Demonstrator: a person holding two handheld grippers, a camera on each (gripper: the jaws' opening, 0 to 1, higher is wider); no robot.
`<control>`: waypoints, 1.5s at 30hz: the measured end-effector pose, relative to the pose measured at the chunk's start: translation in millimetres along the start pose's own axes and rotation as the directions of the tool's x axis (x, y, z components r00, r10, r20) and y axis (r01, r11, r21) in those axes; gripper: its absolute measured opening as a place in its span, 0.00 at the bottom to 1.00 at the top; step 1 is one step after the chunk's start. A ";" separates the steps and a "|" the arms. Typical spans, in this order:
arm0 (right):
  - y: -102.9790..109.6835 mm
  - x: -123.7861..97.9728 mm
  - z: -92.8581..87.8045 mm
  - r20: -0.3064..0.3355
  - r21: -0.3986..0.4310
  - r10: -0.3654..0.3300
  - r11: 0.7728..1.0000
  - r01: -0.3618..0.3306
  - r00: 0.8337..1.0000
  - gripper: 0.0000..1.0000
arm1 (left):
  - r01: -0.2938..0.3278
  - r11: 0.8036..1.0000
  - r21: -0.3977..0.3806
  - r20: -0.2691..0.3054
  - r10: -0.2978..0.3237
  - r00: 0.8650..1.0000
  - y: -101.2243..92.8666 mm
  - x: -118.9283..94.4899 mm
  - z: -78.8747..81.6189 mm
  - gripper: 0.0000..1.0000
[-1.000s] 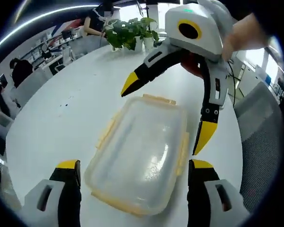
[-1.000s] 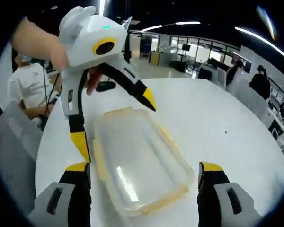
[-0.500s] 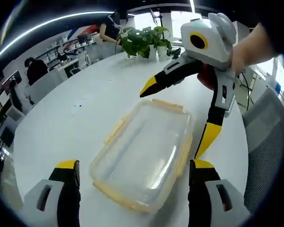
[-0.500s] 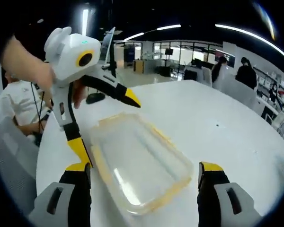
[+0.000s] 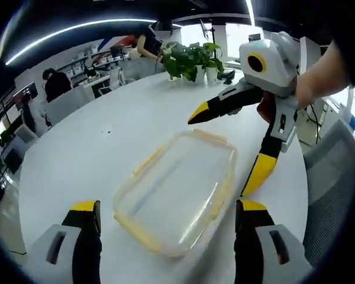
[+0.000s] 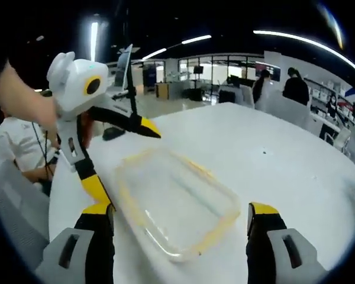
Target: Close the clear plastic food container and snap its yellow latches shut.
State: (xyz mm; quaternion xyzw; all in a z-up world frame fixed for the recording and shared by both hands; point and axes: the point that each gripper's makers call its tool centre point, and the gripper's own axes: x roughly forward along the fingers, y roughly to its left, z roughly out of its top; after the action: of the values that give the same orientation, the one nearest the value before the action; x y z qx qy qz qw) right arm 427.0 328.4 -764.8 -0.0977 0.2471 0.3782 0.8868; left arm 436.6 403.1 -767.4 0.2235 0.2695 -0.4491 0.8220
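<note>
Moved since earlier: both grippers have pulled up and back from the container over the last second, so it looks smaller and lies lower between the jaws in both views; the container itself seems to keep its place on the table
Container: the clear plastic container point(image 5: 174, 195) with its lid on lies flat on the white table point(image 5: 89, 148), near the edge on the person's side; yellow latches point(image 5: 228, 188) run along its rim, and whether any is already snapped down is too small to tell
Long axis: in the left gripper view it runs from between the left gripper's own jaws away and to the right, toward the right gripper point(image 5: 231, 139); in the right gripper view point(image 6: 174, 204) it runs from low centre up toward the left gripper point(image 6: 115, 157)
Left gripper: jaws spread wide, pinching nothing; hovering above the container's near end, apart from it
Right gripper: jaws spread wide, pinching nothing; one yellow tip hangs just beside the long side, the other above the far short end
Nearer tool: by my reading each gripper sits over an opposite end, so each is nearer the latches at its own end; the right tip looks closest to a long-side latch
Next need: probably a downward press of one tip on a latch while the other steadies the lid
</note>
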 end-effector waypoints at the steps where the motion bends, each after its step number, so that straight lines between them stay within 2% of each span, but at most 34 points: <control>1: 0.0 -0.6 -1.4 -0.003 0.002 -0.001 1.000 0.001 1.000 0.95 | -0.002 1.000 0.000 -0.001 0.002 1.000 -0.2 -0.5 -1.4 0.95; 12: -1.7 -11.9 1.0 0.021 0.050 -0.026 0.998 0.025 0.999 0.94 | -0.022 0.998 -0.063 0.016 0.023 1.000 1.6 -12.1 -6.4 0.94; 25: 4.2 -26.5 -7.7 0.038 0.111 -0.051 0.993 0.046 0.998 0.94 | -0.042 0.991 -0.131 0.051 0.049 0.997 -4.4 -25.7 -11.3 0.94; 30: 5.3 -32.8 -7.1 0.065 0.164 -0.081 0.984 0.069 0.995 0.93 | -0.064 0.982 -0.176 0.068 0.077 0.995 -3.3 -31.3 -12.6 0.94; 39: 8.9 -40.6 -7.2 0.079 0.178 -0.102 0.980 0.086 0.992 0.93 | -0.073 0.969 -0.235 0.101 0.099 0.990 -6.2 -37.4 -11.2 0.93; 45: 10.0 -49.3 -6.6 0.090 0.207 -0.115 0.974 0.094 0.989 0.93 | -0.084 0.954 -0.289 0.125 0.124 0.984 -7.8 -45.0 -13.9 0.94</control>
State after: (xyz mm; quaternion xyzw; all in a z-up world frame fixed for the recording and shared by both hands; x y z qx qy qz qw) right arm 388.3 302.3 -745.1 -0.0004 0.2333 0.3082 0.9223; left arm 406.3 435.5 -749.9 0.0853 0.2596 -0.3768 0.8851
